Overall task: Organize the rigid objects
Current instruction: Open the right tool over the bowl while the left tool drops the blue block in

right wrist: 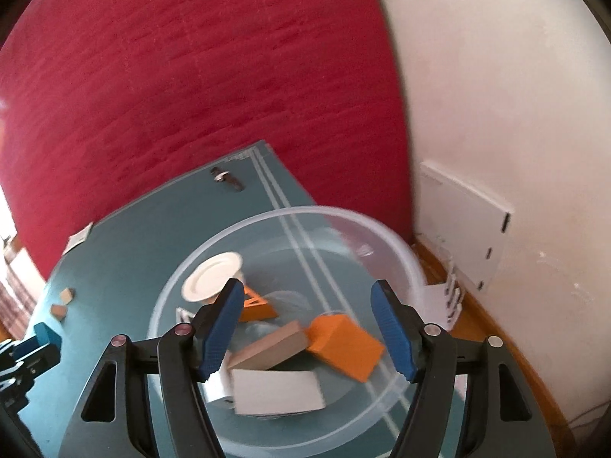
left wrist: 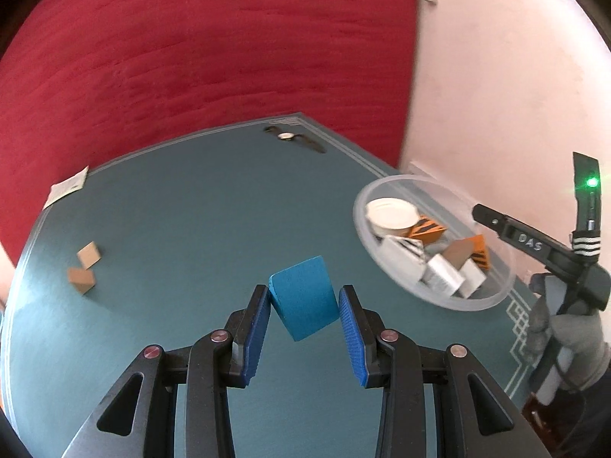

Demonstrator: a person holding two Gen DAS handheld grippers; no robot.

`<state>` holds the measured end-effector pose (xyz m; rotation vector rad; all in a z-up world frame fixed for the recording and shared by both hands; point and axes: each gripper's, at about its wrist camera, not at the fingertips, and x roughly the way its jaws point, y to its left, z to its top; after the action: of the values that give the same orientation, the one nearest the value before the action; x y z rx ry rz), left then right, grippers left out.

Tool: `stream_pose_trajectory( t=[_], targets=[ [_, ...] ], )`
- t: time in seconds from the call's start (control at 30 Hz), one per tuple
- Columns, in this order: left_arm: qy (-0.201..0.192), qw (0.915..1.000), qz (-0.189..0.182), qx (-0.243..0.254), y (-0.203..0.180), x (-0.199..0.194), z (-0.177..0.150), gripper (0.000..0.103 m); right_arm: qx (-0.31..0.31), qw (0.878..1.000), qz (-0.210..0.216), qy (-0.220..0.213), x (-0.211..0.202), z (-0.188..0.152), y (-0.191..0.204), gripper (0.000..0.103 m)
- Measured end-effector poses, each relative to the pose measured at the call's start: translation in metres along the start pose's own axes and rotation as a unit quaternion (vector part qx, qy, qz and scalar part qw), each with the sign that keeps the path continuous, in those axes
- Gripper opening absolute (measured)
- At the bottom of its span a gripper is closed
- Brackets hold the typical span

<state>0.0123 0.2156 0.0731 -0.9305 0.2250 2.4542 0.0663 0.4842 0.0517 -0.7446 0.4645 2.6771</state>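
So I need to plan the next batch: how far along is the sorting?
Done: several blocks and a white lid already lie in the clear bowl. In hand: the left gripper holds a blue block; the right gripper is open over the bowl. Left: two small wooden blocks on the table.

Blue block [left wrist: 303,299] — tilted (gripped) — above table

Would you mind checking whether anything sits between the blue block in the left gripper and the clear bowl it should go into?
The right gripper hangs open over the clear bowl, so it partly covers the drop spot. Otherwise only bare table lies between the blue block and the bowl.
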Motion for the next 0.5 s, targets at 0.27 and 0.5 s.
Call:
stream_pose_trajectory(
  t=[0.27,0.5],
  targets=[
    [0.001,0.9983,-0.043,0.041,-0.037,0.013,0.014,0.039,0.001,0.999,-0.028,-0.016,-0.003,0.001,-0.005,0.070],
    [0.010,0.9953,-0.063,0.073,-0.068,0.030,0.026,0.039,0.010,0.999,-0.028,-0.017,-0.004,0.001,-0.008,0.070]
  ],
)
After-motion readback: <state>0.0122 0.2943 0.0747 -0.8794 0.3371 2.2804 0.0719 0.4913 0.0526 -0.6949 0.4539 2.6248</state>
